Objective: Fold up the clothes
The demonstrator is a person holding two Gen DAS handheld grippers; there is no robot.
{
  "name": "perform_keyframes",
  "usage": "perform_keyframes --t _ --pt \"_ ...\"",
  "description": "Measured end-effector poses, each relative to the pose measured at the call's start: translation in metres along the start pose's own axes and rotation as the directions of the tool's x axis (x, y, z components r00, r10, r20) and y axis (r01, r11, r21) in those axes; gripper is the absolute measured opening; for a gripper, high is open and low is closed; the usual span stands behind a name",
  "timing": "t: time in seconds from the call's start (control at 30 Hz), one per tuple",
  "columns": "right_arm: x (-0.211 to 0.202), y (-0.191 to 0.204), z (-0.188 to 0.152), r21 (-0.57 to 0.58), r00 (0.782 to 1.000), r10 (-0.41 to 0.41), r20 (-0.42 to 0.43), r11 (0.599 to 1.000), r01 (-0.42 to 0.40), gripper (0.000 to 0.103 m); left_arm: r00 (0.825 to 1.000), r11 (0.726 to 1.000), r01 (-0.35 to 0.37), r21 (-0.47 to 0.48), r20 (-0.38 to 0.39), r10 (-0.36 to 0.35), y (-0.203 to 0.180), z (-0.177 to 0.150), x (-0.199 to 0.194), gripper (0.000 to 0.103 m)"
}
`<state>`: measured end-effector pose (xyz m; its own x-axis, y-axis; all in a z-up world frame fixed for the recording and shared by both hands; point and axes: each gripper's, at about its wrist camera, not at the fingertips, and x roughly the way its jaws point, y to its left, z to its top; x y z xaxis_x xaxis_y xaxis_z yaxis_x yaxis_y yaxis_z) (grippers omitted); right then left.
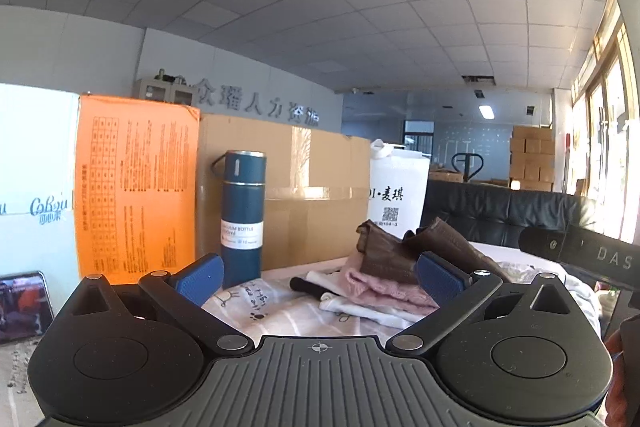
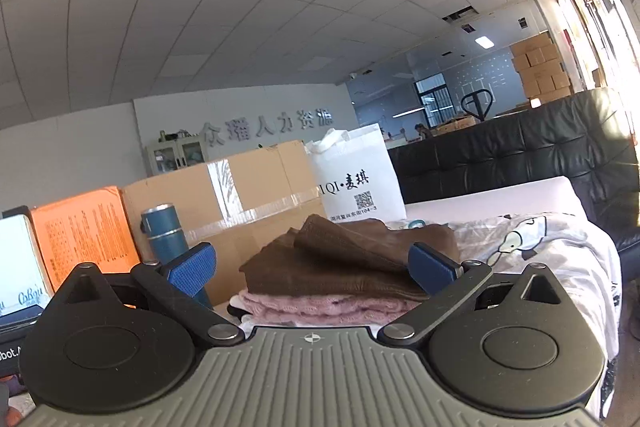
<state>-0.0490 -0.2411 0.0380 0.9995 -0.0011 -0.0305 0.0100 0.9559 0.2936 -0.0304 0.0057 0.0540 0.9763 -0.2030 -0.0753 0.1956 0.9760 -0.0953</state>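
Note:
A stack of folded clothes lies on the patterned sheet (image 1: 264, 311): a brown garment (image 1: 394, 251) on top of a pink knit (image 1: 380, 289) and white pieces (image 1: 360, 309). In the right wrist view the brown garment (image 2: 340, 267) lies on the pink knit (image 2: 320, 305), right in front of my right gripper (image 2: 314, 273). My left gripper (image 1: 320, 277) is open and empty, a little back from the stack. My right gripper is open and empty too. The right gripper's body (image 1: 580, 251) shows at the right edge of the left wrist view.
A blue vacuum bottle (image 1: 243, 215) stands at the left of the stack, with an orange box (image 1: 136, 187) and a cardboard box (image 1: 316, 195) behind. A white bag (image 1: 398, 191) and a black sofa (image 2: 520, 155) stand behind. A phone (image 1: 22, 303) is at left.

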Motion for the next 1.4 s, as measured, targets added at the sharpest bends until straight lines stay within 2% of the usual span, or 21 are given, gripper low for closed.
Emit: perform_keyframes --t 0.17,0.33,0.47,0.77,1.07,1.4 --pt "-0.007 0.024 -0.014 -0.075 0.994 -0.105 -0.038 0.992 0.102 0.103 1.0 0.999 0.02 -0.043 -0.021 -0.021 0.008 -0.01 -0.006 0.103" --pt "-0.004 0.039 -0.028 -0.146 0.979 -0.189 -0.072 0.973 0.177 0.103 0.999 0.999 0.013 0.036 -0.037 -0.011 -0.004 -0.023 -0.005 0.103" --pt "-0.003 0.047 -0.037 -0.195 0.968 -0.231 -0.094 0.958 0.21 0.103 0.999 0.999 -0.013 0.053 -0.035 0.015 -0.004 -0.029 -0.004 0.103" --pt "0.014 0.038 -0.044 -0.21 0.968 -0.239 -0.072 0.953 0.219 0.103 0.998 0.995 -0.07 0.075 0.001 0.07 -0.003 -0.039 -0.004 0.103" --pt "0.021 0.037 -0.055 -0.221 0.979 -0.198 -0.042 0.958 0.184 0.103 0.998 0.997 -0.066 0.048 0.02 0.065 0.0 -0.041 -0.006 0.103" --pt "0.02 0.039 -0.057 -0.234 0.968 -0.249 0.021 0.94 0.247 0.103 0.996 0.993 -0.09 0.079 0.033 0.088 -0.004 -0.043 -0.008 0.103"
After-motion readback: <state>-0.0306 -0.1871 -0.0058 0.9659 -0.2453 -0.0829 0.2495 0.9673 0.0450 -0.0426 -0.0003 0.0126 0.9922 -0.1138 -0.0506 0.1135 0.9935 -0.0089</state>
